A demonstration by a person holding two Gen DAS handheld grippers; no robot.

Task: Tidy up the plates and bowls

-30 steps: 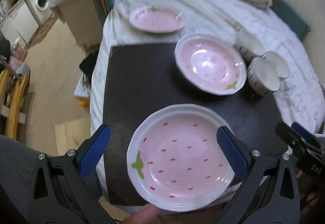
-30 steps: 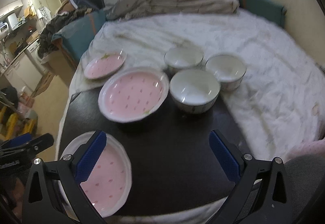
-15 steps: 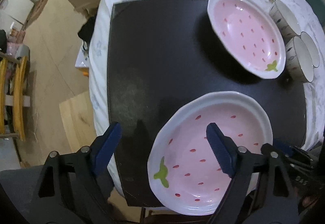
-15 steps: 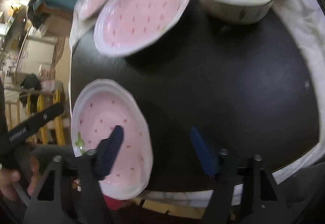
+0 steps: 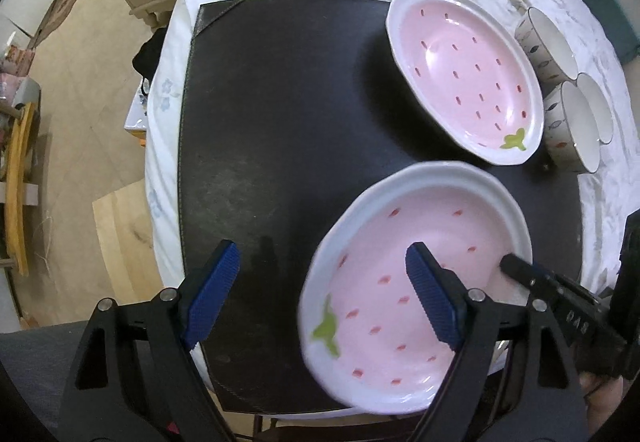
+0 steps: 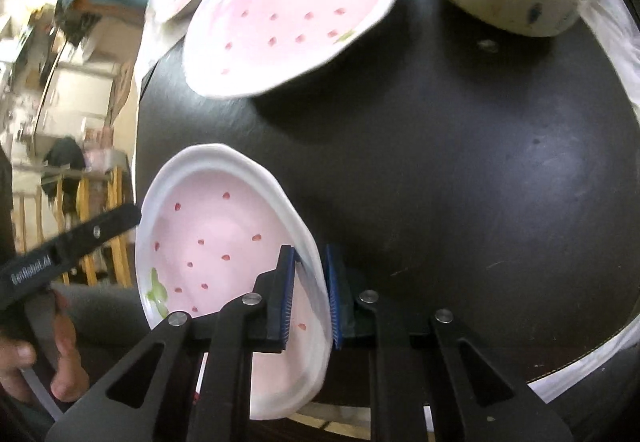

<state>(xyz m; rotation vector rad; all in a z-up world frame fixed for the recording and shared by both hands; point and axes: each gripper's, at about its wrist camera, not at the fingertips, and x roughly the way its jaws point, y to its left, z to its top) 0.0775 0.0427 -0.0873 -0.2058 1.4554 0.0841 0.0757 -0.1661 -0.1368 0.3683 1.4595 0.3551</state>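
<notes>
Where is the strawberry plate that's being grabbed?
The nearest strawberry plate sits at the black mat's near edge, its rim pinched by the right gripper, with another pink plate behind it.

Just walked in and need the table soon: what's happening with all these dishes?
A person with a gripper in each hand is sorting strawberry-pattern plates and bowls. The right gripper has just closed on the rim of the nearest pink plate at the edge of the black mat. The left gripper hangs open over that plate's other side. Another pink plate and the bowls sit untouched beyond.
</notes>
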